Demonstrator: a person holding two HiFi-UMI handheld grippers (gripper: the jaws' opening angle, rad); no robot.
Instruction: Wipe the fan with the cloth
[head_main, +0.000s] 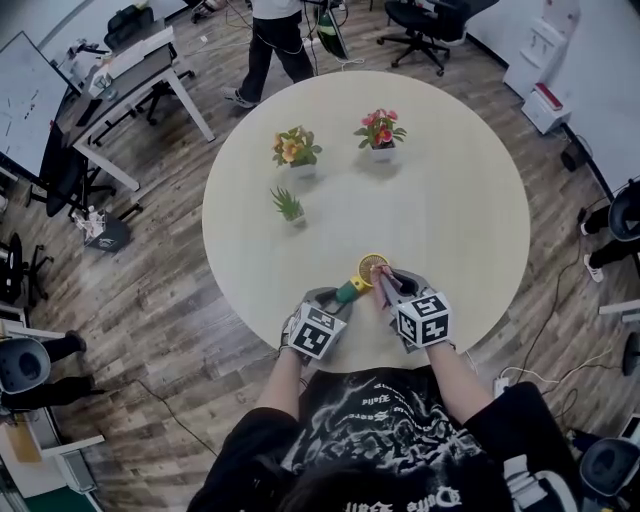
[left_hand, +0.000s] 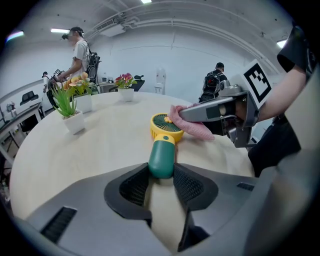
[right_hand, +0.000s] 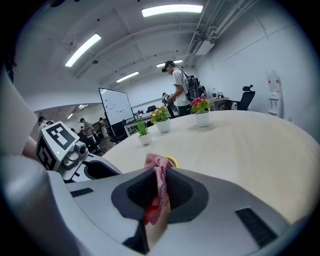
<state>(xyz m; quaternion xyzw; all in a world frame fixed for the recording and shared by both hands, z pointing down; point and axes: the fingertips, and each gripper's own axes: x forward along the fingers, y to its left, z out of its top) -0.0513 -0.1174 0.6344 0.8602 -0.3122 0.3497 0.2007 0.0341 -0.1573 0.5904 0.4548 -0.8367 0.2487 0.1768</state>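
A small hand fan with a yellow round head (left_hand: 164, 125) and a green handle (left_hand: 161, 157) lies on the round table's near edge. My left gripper (left_hand: 161, 175) is shut on the green handle. My right gripper (right_hand: 159, 192) is shut on a pink cloth (right_hand: 159, 172), and the cloth (left_hand: 192, 125) rests on the right side of the fan's head. In the head view the fan (head_main: 368, 272) sits between the left gripper (head_main: 340, 297) and the right gripper (head_main: 388, 290). From the right gripper view only a sliver of the yellow head (right_hand: 171, 161) shows behind the cloth.
Three potted plants stand farther back on the beige table (head_main: 450, 200): a green one (head_main: 288, 206), an orange-flowered one (head_main: 296, 149) and a pink-flowered one (head_main: 381, 131). A person (head_main: 274, 40) stands beyond the table, with desks and office chairs around.
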